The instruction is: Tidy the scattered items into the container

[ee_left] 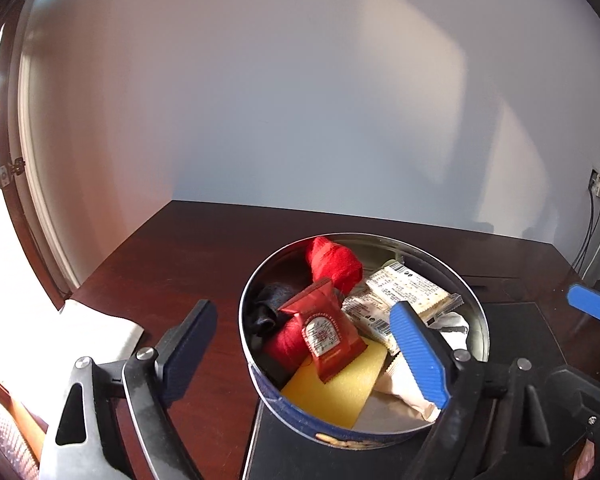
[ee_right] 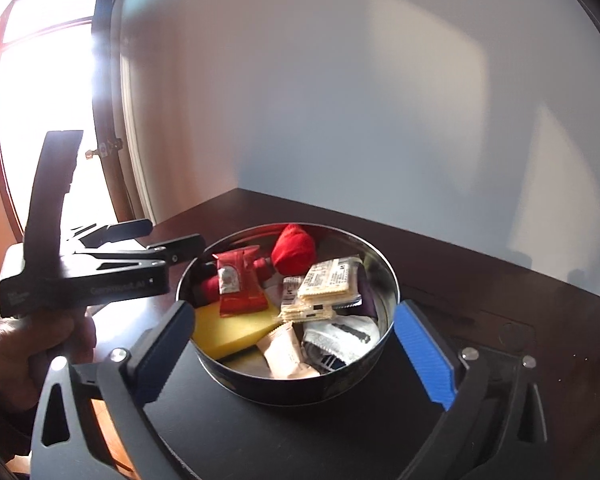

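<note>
A round metal tin [ee_left: 482,322] [ee_right: 388,276] stands on a black mat on the dark wooden table. It holds a red snack packet [ee_left: 326,330] [ee_right: 238,280], red cloth rolls [ee_left: 332,260] [ee_right: 294,250], a yellow sponge [ee_left: 332,392] [ee_right: 230,326], cracker packs [ee_left: 410,290] [ee_right: 332,280], a beige sachet [ee_right: 286,354] and a white sachet [ee_right: 340,338]. My left gripper [ee_left: 304,354] is open and empty just in front of the tin. My right gripper [ee_right: 296,356] is open and empty, its fingers either side of the tin's near rim.
The black mat [ee_right: 300,432] lies under the tin. A white cloth [ee_left: 100,326] lies at the table's left edge by a bright window. The left gripper's body and the hand holding it [ee_right: 84,276] sit left of the tin. Cables hang at the far right [ee_left: 596,236].
</note>
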Demonstrator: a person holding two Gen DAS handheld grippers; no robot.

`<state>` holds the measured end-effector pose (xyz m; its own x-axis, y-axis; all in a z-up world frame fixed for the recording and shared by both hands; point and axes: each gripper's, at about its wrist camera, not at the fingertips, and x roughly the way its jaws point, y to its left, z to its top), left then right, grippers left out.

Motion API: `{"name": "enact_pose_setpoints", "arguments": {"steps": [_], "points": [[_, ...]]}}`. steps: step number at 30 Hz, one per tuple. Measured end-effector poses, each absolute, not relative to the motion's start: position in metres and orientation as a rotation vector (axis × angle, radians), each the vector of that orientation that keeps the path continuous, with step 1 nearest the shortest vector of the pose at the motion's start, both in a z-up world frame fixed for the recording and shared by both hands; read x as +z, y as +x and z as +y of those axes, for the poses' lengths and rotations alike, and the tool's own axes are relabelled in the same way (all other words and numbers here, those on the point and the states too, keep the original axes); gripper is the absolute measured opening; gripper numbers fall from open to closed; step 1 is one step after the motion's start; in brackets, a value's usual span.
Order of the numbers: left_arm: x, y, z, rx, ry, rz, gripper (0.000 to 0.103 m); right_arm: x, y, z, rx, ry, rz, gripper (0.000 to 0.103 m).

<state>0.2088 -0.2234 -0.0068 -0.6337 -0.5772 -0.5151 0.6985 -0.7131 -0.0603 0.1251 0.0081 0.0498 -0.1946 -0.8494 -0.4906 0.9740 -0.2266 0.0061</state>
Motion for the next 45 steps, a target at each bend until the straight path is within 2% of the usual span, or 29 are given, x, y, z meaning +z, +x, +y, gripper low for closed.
{"name": "enact_pose_setpoints", "arguments": {"steps": [4, 45], "points": [[-0.004, 0.219, -0.221, -2.266, 0.602, 0.313, 0.102, 0.052, 0.133, 0.012, -1.758, 0.457, 0.349, 0.103], [0.024, 0.242, -0.206, -2.177, 0.506, 0.251, 0.102, 0.055, 0.141, 0.044, -1.783, 0.456, 0.289, 0.103]]}}
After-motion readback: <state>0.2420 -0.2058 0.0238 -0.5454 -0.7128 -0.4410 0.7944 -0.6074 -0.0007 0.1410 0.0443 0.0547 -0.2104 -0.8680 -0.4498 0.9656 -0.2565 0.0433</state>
